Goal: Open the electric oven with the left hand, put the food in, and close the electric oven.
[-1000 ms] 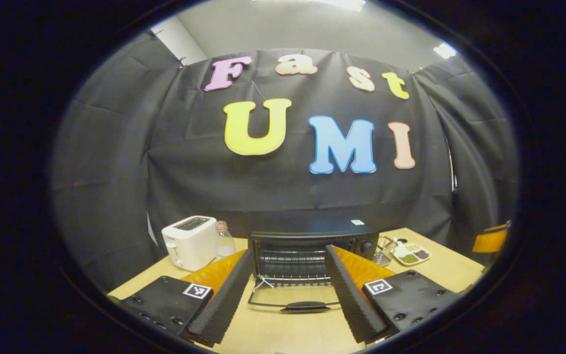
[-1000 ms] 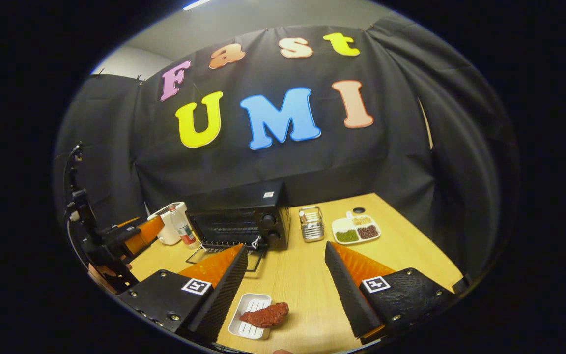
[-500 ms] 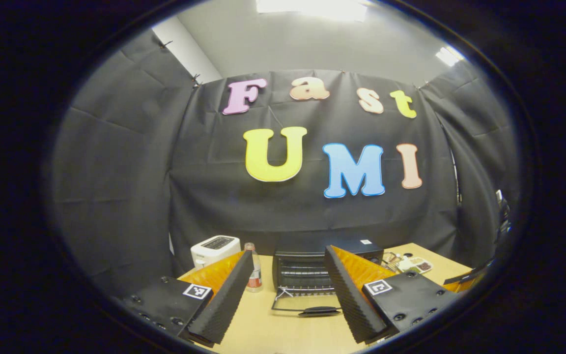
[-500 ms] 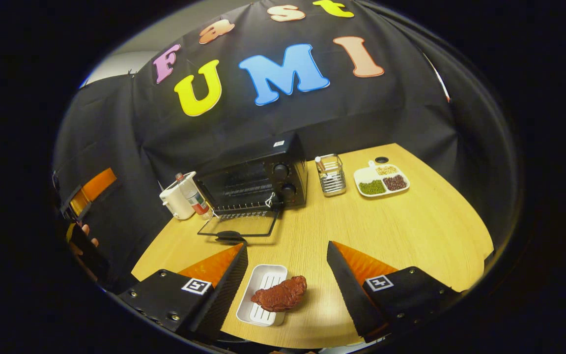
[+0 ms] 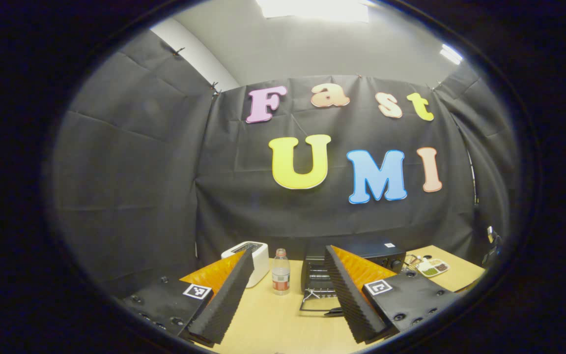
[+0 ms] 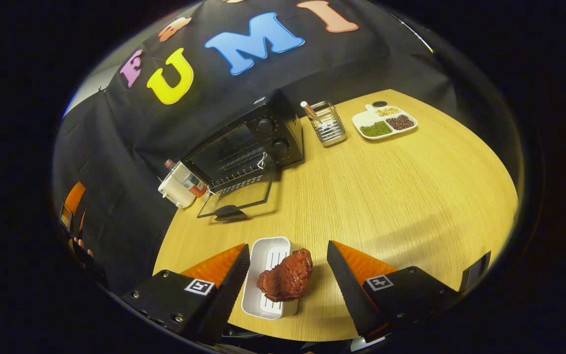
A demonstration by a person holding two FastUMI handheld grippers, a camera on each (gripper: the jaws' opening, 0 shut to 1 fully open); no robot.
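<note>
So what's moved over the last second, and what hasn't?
The left tool has backed away from the oven, which now looks smaller and farther off. The right tool has come down over the meat on its white tray, fingers open either side. Nothing was grasped or released. The oven door stays open flat.

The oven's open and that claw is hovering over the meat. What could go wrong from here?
The meat lies half over the edge of its white tray, so the open right gripper might catch the rim instead and tip it. The lowered oven door also sits in the path, so a low carry could bump it.
</note>
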